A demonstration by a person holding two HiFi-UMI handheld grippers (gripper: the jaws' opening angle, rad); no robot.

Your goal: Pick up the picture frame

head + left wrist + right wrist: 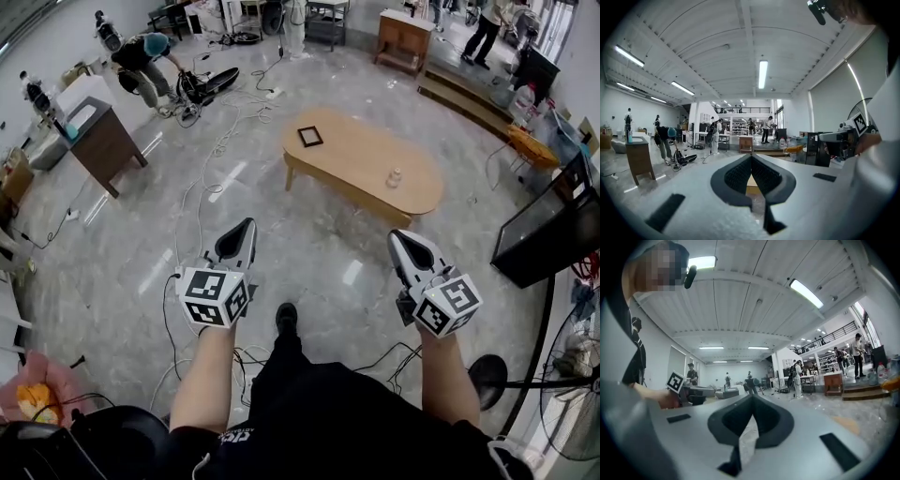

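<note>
The picture frame, small and dark-edged, lies flat near the far left end of an oval wooden table. Both grippers hover over the floor well short of that table, held out level side by side. My left gripper is shut, its black pads meeting at the tip with nothing between them. My right gripper is also shut and empty, its pads closed together. In the left gripper view the table's edge shows through the wedge below the pads.
A small clear jar stands on the table's right half. Cables trail over the shiny floor. A brown side table is at the left, a black screen and a fan at the right. A person crouches at the back left.
</note>
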